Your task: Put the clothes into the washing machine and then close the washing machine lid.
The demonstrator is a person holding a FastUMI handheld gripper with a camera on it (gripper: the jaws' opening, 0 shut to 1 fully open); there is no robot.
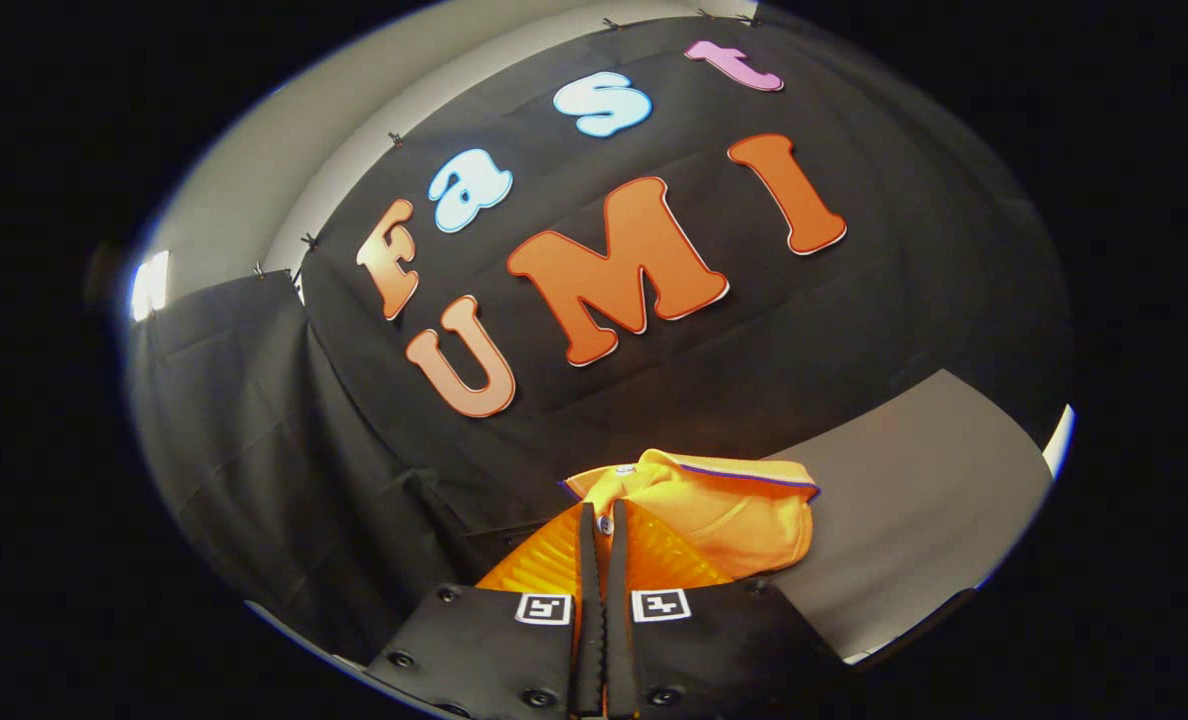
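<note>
**Gripper closed on the orange shirt**

The gripper point(602, 520) has its two fingers brought almost together, with only a thin slit between them. Both fingers pinch the orange shirt point(724, 515) near its collar, where a small button shows right at the fingertips. The shirt hangs from the fingers and bunches up just ahead of them and to their right; its collar has a thin dark edge. Beyond the shirt, to the right of the fingers, there is a grey table point(914, 480). Behind everything stands the black cloth wall point(284, 420) of the booth, with folds to the left of the fingers.
</note>
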